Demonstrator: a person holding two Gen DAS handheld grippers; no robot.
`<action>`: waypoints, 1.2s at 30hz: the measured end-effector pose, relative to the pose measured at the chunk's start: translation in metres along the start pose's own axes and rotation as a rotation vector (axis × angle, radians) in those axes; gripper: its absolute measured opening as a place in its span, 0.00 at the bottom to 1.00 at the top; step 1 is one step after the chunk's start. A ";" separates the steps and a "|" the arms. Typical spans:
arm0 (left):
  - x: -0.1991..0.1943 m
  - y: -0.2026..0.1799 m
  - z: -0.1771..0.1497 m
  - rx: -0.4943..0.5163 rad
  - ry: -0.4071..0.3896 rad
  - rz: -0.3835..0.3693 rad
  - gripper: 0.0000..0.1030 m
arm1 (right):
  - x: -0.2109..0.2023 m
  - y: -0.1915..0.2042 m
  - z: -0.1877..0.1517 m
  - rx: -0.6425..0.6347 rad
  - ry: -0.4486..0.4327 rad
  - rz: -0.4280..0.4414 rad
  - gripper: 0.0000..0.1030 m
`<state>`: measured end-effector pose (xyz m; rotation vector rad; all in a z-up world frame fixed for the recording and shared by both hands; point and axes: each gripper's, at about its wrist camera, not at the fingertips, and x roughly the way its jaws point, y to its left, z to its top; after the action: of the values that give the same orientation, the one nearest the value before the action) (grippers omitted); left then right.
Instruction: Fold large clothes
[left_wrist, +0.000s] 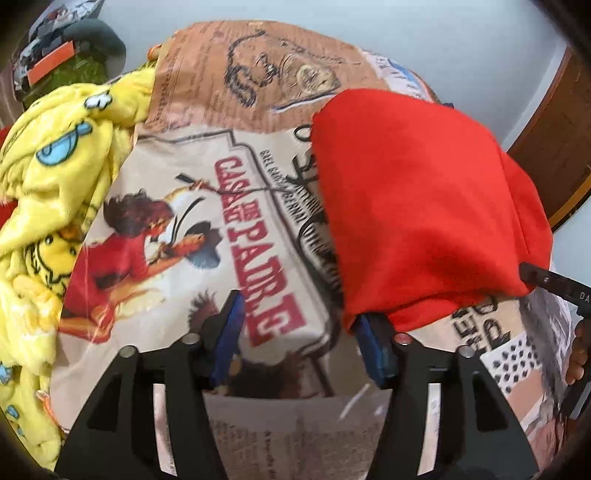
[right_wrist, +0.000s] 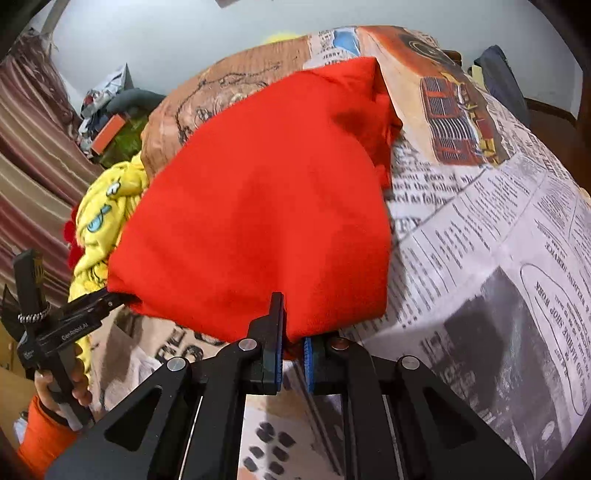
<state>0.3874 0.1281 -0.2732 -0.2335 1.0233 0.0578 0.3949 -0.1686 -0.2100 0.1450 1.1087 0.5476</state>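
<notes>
The right hand-held gripper (right_wrist: 293, 349) is pinching the soft red cloth garment (right_wrist: 258, 206) at its 6 o'clock edge. The left hand-held gripper (left_wrist: 299, 332) is hanging open, holding nothing. The cloth might be slipping out and unfolding if only one corner is being pulled.

A plain bright red garment (right_wrist: 258, 206) lies ahead of the right gripper (right_wrist: 293, 341), whose pads are blue on black arms. Under it spreads a bedsheet (left_wrist: 207, 206) printed like old newspaper: cream and tan panels, black type, red lettering, a poster figure in red (blurred here). Left of the left gripper (left_wrist: 299, 332) sits a yellow fleece (left_wrist: 48, 177) with blue cartoon motifs. A striped maroon-and-beige curtain (right_wrist: 33, 147) hangs far left.
</notes>
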 end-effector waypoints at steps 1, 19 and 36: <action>-0.001 0.002 -0.001 0.002 0.001 -0.003 0.59 | -0.002 0.001 -0.001 -0.013 0.000 -0.007 0.10; -0.066 0.014 0.022 0.176 -0.086 0.145 0.63 | -0.065 -0.002 0.007 -0.149 -0.077 -0.200 0.65; 0.011 -0.038 0.106 0.087 0.014 -0.210 0.93 | 0.000 -0.034 0.082 0.035 -0.051 -0.002 0.93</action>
<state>0.4877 0.1136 -0.2237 -0.2610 1.0078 -0.1783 0.4784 -0.1846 -0.1862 0.1875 1.0689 0.5202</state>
